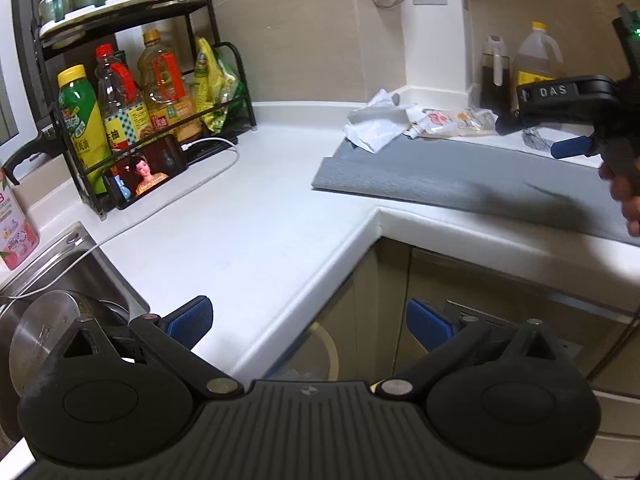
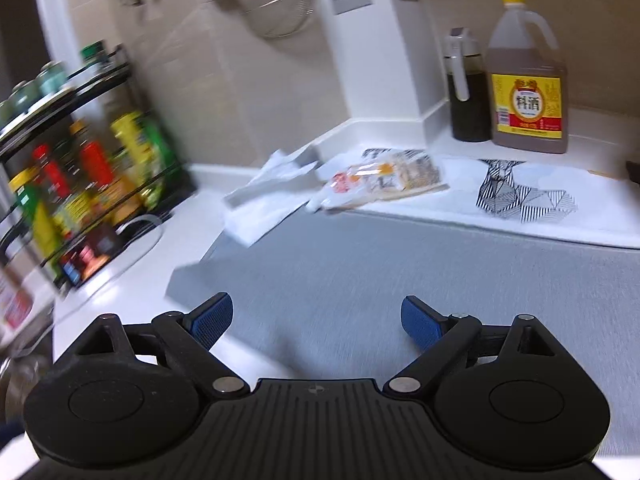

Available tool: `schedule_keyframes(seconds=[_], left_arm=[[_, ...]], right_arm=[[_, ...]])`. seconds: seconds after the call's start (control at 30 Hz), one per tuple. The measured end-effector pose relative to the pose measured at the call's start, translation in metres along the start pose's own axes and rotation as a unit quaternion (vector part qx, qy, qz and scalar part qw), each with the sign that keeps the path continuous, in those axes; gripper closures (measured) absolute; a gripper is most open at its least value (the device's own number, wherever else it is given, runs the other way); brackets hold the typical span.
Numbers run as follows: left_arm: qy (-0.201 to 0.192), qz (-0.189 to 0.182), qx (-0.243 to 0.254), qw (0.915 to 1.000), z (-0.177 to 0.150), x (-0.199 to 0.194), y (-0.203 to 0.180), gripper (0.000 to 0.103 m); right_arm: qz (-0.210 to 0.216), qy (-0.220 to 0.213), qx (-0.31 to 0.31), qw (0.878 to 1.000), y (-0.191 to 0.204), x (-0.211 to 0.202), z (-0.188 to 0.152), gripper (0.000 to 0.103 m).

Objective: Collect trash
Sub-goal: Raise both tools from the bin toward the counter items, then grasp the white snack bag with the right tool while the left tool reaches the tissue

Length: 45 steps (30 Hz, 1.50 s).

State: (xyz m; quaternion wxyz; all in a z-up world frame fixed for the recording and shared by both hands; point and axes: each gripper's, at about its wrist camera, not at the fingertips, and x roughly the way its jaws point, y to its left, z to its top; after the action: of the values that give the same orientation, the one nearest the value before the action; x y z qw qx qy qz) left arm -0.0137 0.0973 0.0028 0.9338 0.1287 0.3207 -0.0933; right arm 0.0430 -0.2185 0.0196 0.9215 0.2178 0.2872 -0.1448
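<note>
The crumpled paper [image 2: 260, 204] and food wrapper [image 2: 384, 180] lie together at the surface's back corner, straight ahead of the right gripper [image 2: 316, 322], nearer than the left gripper [image 1: 308, 330]; both jaws gape empty.

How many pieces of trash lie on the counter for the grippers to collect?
2: crumpled white paper at the grey mat's far left corner, and a plastic snack wrapper just right of it, touching it. More could be hidden beneath them.

The right gripper [image 1: 576, 120] reads "DAS"; the jug [image 2: 527, 76] reads "料酒".
</note>
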Motion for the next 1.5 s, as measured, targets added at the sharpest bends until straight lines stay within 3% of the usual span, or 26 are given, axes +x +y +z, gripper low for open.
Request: schedule_keyframes(seconds=[0.3, 0.5, 0.7, 0.8, 0.93, 1.0, 1.1, 1.2, 1.4, 1.5], left_arm=[[-0.001, 0.009, -0.047, 0.9989, 0.015, 0.015, 0.030, 0.000], [0.023, 0.025, -0.039, 0.9987, 0.015, 0.034, 0.038, 0.000], [0.031, 0.031, -0.041, 0.9982, 0.023, 0.044, 0.046, 0.000], [0.032, 0.033, -0.038, 0.9982, 0.029, 0.049, 0.046, 0.000], [0.031, 0.036, -0.028, 0.9985, 0.036, 0.051, 0.042, 0.000], [0.031, 0.035, -0.024, 0.9986, 0.039, 0.053, 0.038, 0.000], [0.032, 0.029, -0.021, 0.9989, 0.044, 0.057, 0.033, 0.000], [0.031, 0.019, -0.014, 0.9993, 0.051, 0.062, 0.023, 0.000], [0.022, -0.006, 0.013, 0.9997, 0.074, 0.078, -0.003, 0.000], [0.016, -0.018, 0.026, 0.9994, 0.091, 0.090, -0.019, 0.000]], right_arm=[[-0.033, -0.005, 0.098, 0.995, -0.014, 0.077, 0.054, 0.009], [-0.027, 0.016, 0.218, 0.976, -0.037, 0.154, 0.086, 0.008], [-0.087, 0.012, 0.280, 0.956, -0.047, 0.206, 0.104, 0.008], [-0.125, 0.014, 0.292, 0.948, -0.047, 0.227, 0.111, 0.003], [-0.179, 0.013, 0.220, 0.959, -0.038, 0.250, 0.117, 0.001], [-0.201, 0.017, 0.168, 0.965, -0.032, 0.250, 0.114, 0.014], [-0.184, 0.011, 0.155, 0.971, -0.036, 0.233, 0.104, 0.029], [-0.154, 0.016, 0.144, 0.977, -0.045, 0.207, 0.094, 0.036], [-0.105, 0.016, 0.077, 0.991, -0.076, 0.143, 0.067, 0.037], [-0.111, 0.009, 0.023, 0.993, -0.093, 0.123, 0.054, 0.036]])
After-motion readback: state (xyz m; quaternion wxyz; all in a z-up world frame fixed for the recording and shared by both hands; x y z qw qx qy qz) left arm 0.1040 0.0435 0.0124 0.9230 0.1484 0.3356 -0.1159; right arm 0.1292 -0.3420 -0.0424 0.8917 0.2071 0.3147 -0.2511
